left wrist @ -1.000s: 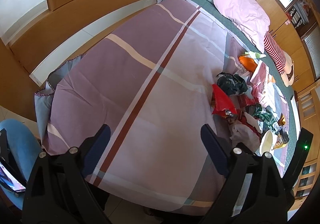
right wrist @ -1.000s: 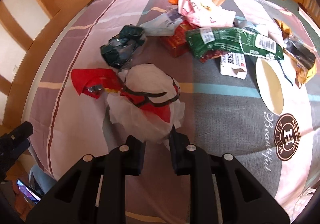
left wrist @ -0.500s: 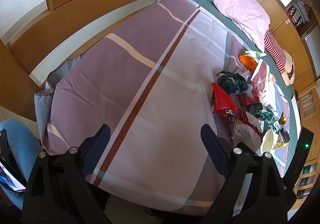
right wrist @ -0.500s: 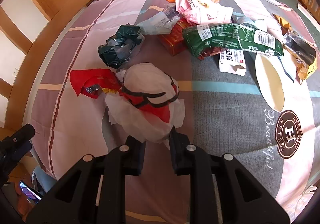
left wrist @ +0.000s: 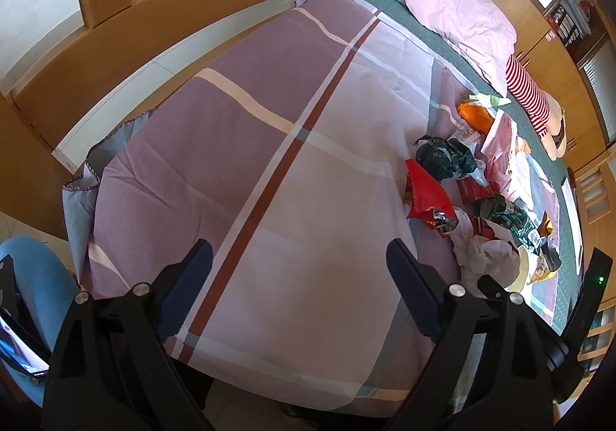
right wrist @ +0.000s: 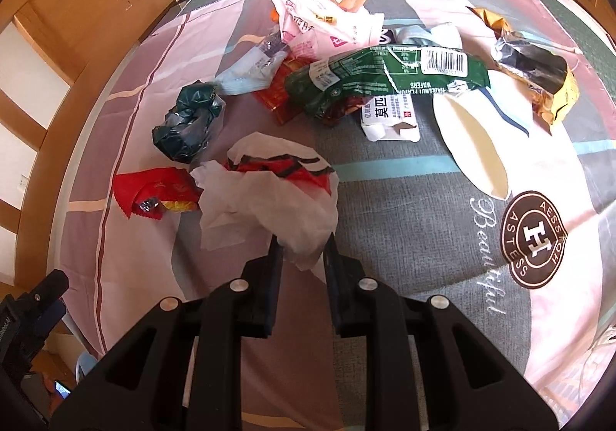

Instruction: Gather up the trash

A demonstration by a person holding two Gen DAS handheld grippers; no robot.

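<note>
My right gripper [right wrist: 302,252] is shut on the near edge of a crumpled white plastic bag [right wrist: 269,200] with red and black print, which rests on the bedspread [right wrist: 404,219]. Beside the bag lie a red wrapper [right wrist: 154,188] and a dark green crumpled wrapper [right wrist: 188,123]. Beyond it lie a green wafer packet [right wrist: 385,80], a small white carton [right wrist: 390,119], a paper plate [right wrist: 473,138] and a yellow-black wrapper [right wrist: 539,72]. My left gripper [left wrist: 300,284] stands open over bare bedspread [left wrist: 231,142], well left of the trash pile [left wrist: 462,180]. The white bag [left wrist: 485,250] shows in that view too.
A pink pillow [left wrist: 462,7] and a red-striped soft toy [left wrist: 531,96] lie at the head of the bed. A wooden bed frame [left wrist: 154,57] runs along the far side. A pink-white bag [right wrist: 319,22] lies at the back of the pile. A blue chair [left wrist: 34,284] stands by the bed's foot.
The right gripper has rolled a little and the white bag has bunched up between its fingers. The left gripper has kept still.
</note>
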